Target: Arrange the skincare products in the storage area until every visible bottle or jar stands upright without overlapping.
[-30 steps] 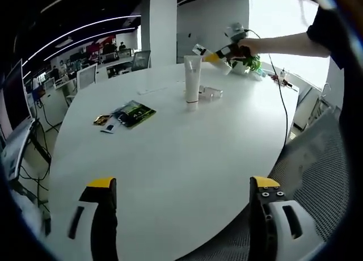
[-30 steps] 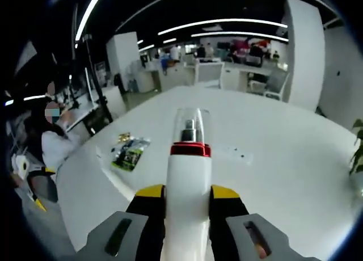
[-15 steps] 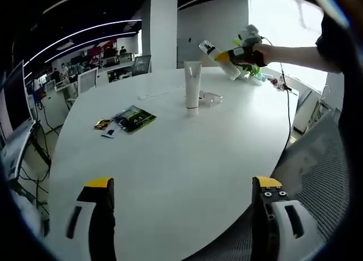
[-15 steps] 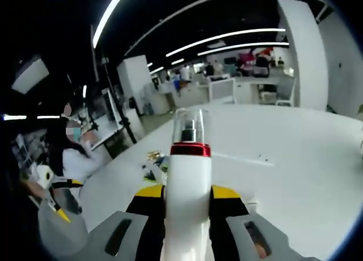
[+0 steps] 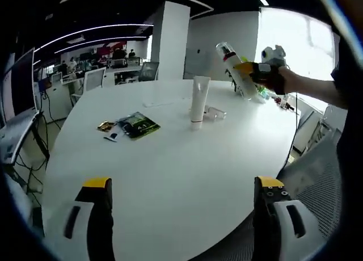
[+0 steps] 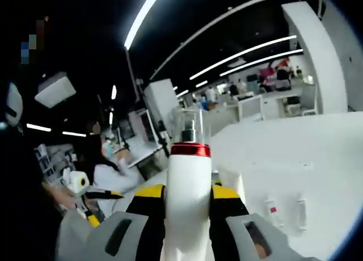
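Note:
A white bottle [image 6: 189,181] with a red band and clear cap sits between my right gripper's [image 6: 188,192] yellow-tipped jaws, which are shut on it. In the left gripper view that bottle [image 5: 233,68] hangs tilted in the air, above and to the right of a white tube [image 5: 198,101] standing upright on the white table [image 5: 170,159]. A small clear item [image 5: 216,112] lies beside the tube. Two small vials [image 6: 271,207] lie on the table in the right gripper view. My left gripper [image 5: 182,182] is open over the table's near edge, holding nothing.
A green packet [image 5: 139,125] and a small gold item [image 5: 105,125] lie left of the tube. A green plant [image 5: 262,91] stands near the far edge. A person's arm [image 5: 309,88] reaches in from the right. Office desks and chairs fill the background.
My right gripper has carried the bottle nearer to the standing tube and tipped it more upright. The left gripper stays open with little movement.

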{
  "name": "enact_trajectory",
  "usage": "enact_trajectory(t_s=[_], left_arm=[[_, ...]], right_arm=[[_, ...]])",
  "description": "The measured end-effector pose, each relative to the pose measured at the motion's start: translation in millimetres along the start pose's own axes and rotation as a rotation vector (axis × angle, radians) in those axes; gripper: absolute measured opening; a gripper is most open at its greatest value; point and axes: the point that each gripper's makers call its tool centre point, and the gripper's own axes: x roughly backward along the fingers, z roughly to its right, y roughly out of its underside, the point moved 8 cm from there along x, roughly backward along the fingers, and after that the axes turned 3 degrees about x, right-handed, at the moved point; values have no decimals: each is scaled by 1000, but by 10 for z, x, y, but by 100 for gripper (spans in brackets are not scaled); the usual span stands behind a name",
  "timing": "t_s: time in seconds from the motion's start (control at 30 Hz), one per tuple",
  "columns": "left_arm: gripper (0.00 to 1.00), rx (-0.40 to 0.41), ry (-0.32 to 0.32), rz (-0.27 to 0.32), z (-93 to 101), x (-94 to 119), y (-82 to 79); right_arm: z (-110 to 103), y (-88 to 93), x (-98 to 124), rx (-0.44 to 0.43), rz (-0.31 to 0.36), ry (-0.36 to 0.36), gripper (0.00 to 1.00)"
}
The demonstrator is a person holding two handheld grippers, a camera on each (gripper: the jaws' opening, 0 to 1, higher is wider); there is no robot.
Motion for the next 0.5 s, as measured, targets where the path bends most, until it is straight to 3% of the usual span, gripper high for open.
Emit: enact_trajectory(t_s=[0.37, 0.5], left_arm=[[99, 23, 18, 34, 49, 26, -118], [99, 32, 52, 52, 141, 23, -212]], right_arm=[[-319, -14, -52, -44, 86, -86, 21], [-435, -3, -60, -44, 114, -141, 21]])
